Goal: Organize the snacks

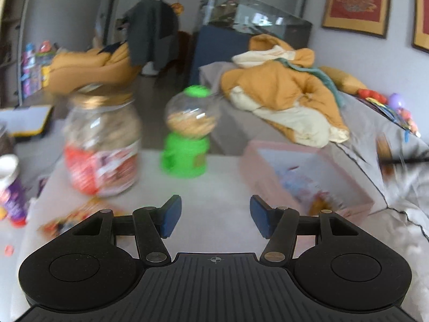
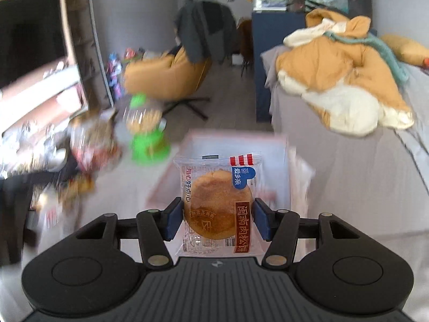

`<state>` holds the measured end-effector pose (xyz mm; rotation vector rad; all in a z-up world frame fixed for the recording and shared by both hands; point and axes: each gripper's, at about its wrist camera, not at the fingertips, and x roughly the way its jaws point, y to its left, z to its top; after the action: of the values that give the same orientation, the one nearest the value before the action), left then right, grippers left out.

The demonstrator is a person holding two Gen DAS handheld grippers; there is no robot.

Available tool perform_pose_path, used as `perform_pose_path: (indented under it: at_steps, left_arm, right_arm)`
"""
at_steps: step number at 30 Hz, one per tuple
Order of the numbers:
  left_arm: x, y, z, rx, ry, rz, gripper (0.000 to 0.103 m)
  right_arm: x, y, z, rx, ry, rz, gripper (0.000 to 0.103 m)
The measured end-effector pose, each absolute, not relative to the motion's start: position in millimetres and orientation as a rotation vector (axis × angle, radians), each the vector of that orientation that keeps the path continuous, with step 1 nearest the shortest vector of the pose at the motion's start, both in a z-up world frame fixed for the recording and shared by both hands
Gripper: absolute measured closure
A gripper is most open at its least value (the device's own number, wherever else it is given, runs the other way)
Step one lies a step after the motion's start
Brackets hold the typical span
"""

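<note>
My right gripper (image 2: 217,218) is shut on a clear packet holding a round golden pastry (image 2: 218,205), held above a pink box (image 2: 236,141). My left gripper (image 1: 214,218) is open and empty over the pale tabletop (image 1: 214,182). The pink box (image 1: 356,187) lies to its right with several snack packets inside. A large clear snack jar with a red label (image 1: 103,147) stands ahead on the left. A green dispenser with a clear globe of snacks (image 1: 187,134) stands ahead in the middle, also in the right wrist view (image 2: 146,134).
Loose snack wrappers (image 1: 67,220) and a purple-labelled cup (image 1: 10,187) lie at the table's left. A grey sofa (image 1: 375,123) with orange and cream clothing (image 1: 284,94) runs along the right. An orange chair (image 2: 166,72) stands beyond the table.
</note>
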<state>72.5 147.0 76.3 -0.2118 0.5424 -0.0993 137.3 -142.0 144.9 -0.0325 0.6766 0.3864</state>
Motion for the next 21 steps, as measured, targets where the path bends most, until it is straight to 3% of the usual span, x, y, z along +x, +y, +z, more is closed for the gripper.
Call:
perform_pose_path:
  at_steps: [5, 16, 20, 21]
  left_arm:
    - [48.8, 198.8, 60.6, -0.317, 0.536, -0.026, 0.041]
    - [10.3, 274.0, 36.4, -0.502, 0.405, 0.111, 0.041]
    - [11.6, 295.0, 21.0, -0.606, 0.394, 0.137, 0.041]
    - [11.6, 298.2, 18.7, -0.616, 0.398, 0.145, 0.041]
  right_arm:
    - [222.3, -104.8, 154.9, -0.059, 0.717, 0.291, 0.047]
    - [294.7, -78.0, 61.3, 0.052, 0.928, 0.212, 0.042]
    - [272.2, -61.4, 82.4, -0.070, 0.807, 0.141, 0.041]
    - [261.5, -53.5, 92.4, -0.108, 0.753, 0.139, 0.032]
